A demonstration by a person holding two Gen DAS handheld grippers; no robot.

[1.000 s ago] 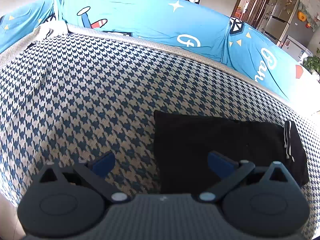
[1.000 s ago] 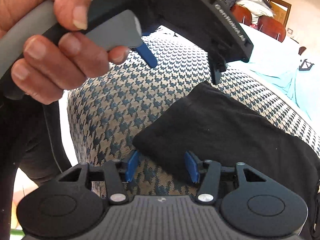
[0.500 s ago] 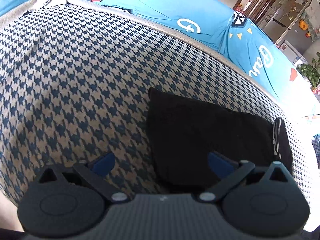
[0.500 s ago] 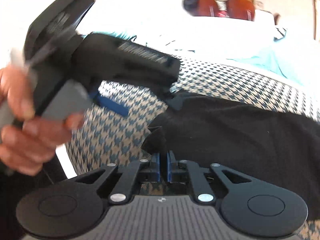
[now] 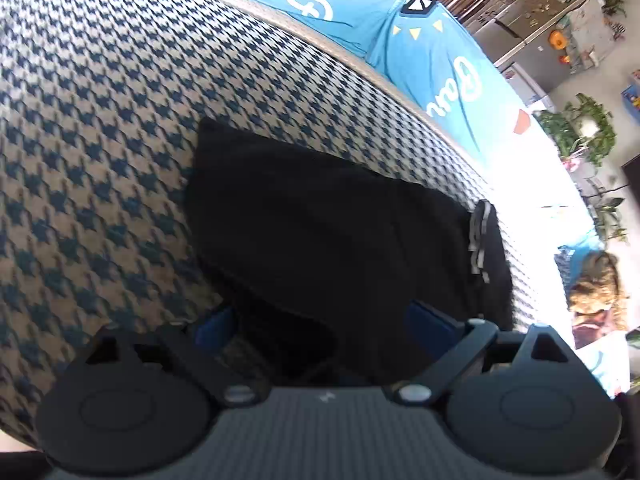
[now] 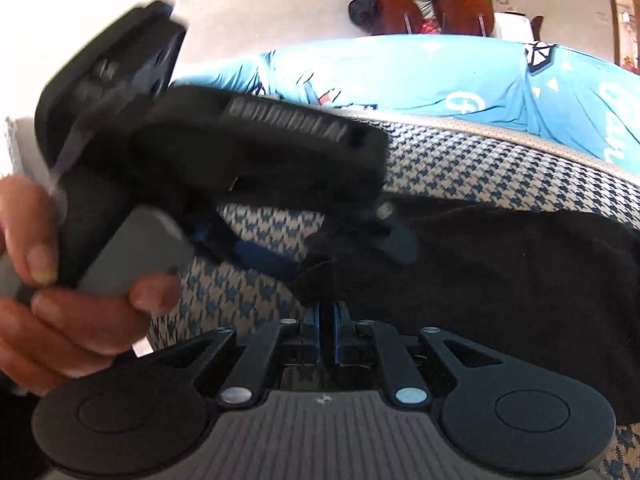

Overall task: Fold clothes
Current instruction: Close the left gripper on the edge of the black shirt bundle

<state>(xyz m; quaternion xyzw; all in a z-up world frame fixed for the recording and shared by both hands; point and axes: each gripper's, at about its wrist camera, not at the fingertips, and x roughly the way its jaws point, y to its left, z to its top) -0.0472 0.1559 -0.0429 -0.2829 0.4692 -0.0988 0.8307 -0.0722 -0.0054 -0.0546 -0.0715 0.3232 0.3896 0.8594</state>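
Through my left wrist camera, the black garment [image 5: 340,240] lies folded on the houndstooth cushion [image 5: 100,140], with a blue printed cover [image 5: 432,52] along the cushion's far side. My left claw [image 5: 324,326] stands wide but is closing, its blue pads set either side of the garment's near edge, not yet pressing on it. Through my right wrist camera, my right claw [image 6: 327,322] is clenched on a near corner of the same black garment [image 6: 500,280], the pads nearly together with cloth between them. The person's hand [image 6: 52,280] holds the left claw's grip just ahead on the left, blurred, its blue finger [image 6: 264,260] close by that corner.
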